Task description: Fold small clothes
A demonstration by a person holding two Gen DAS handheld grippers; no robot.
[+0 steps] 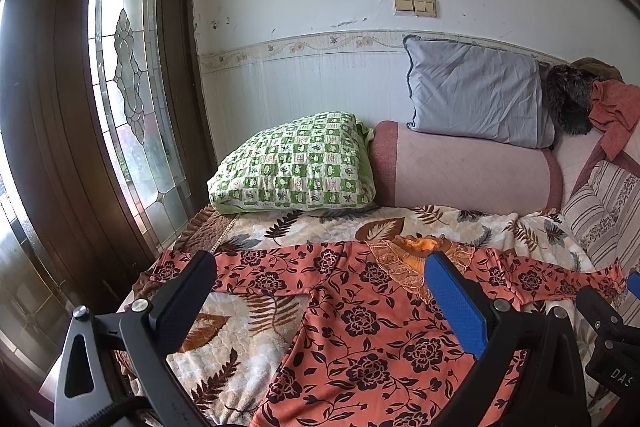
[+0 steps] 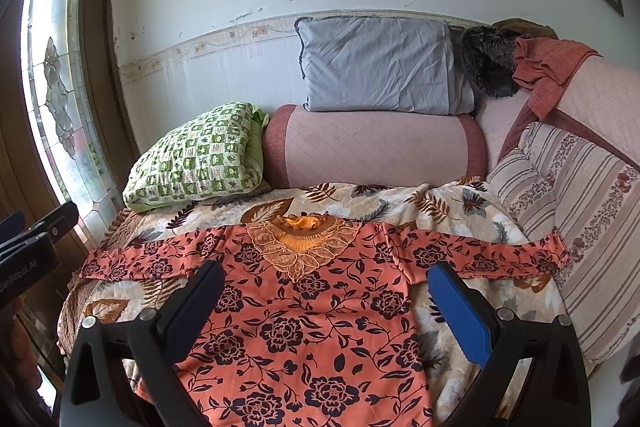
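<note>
An orange dress with dark flowers [image 1: 360,327] lies spread flat on the leaf-patterned bedspread [image 1: 248,359], both sleeves out and the lace collar [image 1: 404,259] toward the wall. It also shows in the right wrist view [image 2: 304,327]. My left gripper [image 1: 320,267] is open and empty, hovering over the dress's left shoulder and sleeve. My right gripper [image 2: 326,275] is open and empty, hovering over the chest below the collar [image 2: 304,243]. Its tip shows at the left wrist view's right edge [image 1: 616,311].
A green checked pillow [image 1: 296,163], a pink bolster [image 1: 468,171] and a grey pillow [image 1: 476,95] lie by the wall. A striped cushion [image 2: 572,187] and a heap of clothes [image 2: 532,63] are at the right. A glass-paned door [image 1: 124,87] stands left of the bed.
</note>
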